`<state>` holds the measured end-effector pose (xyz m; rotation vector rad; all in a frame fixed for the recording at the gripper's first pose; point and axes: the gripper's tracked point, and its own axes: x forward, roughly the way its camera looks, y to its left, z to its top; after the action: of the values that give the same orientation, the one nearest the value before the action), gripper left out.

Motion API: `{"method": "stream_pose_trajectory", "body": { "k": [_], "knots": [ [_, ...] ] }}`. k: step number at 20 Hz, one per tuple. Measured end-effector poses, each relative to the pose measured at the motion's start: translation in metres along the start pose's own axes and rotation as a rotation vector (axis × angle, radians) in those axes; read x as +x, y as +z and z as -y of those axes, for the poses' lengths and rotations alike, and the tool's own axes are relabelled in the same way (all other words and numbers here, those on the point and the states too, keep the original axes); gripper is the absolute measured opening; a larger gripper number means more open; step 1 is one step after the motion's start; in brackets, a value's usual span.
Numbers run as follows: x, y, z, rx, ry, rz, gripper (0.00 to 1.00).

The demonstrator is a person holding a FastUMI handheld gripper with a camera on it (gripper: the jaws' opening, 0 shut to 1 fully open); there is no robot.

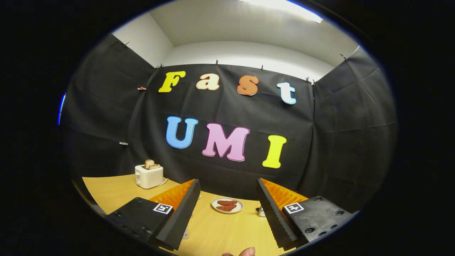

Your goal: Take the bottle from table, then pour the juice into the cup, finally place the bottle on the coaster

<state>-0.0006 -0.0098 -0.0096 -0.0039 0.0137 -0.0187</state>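
My gripper (228,182) is open and held well above the wooden table (217,234), its two fingers spread wide with nothing between them. A small silvery object (261,212) peeks out from behind the right finger's inner edge, and I cannot tell what it is. A pale, partly hidden object (186,233) sits against the left finger's inner edge, also too covered to identify. Both fingers hide the table beneath them.
A white plate (227,205) with reddish-brown food lies on the table beyond the fingers. A white toaster (148,176) holding toast stands at the back left near the cloth wall. A person's fingertip (245,252) shows at the table's near edge.
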Motion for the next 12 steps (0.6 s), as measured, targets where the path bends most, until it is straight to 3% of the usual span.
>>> {"method": "stream_pose_trajectory", "body": {
  "k": [7, 12],
  "knots": [
    [0.001, 0.003, -0.006, -0.011, 0.014, 0.016, 0.97],
    [0.001, -0.007, -0.018, 0.058, 0.03, 0.025, 0.97]
  ]
}}
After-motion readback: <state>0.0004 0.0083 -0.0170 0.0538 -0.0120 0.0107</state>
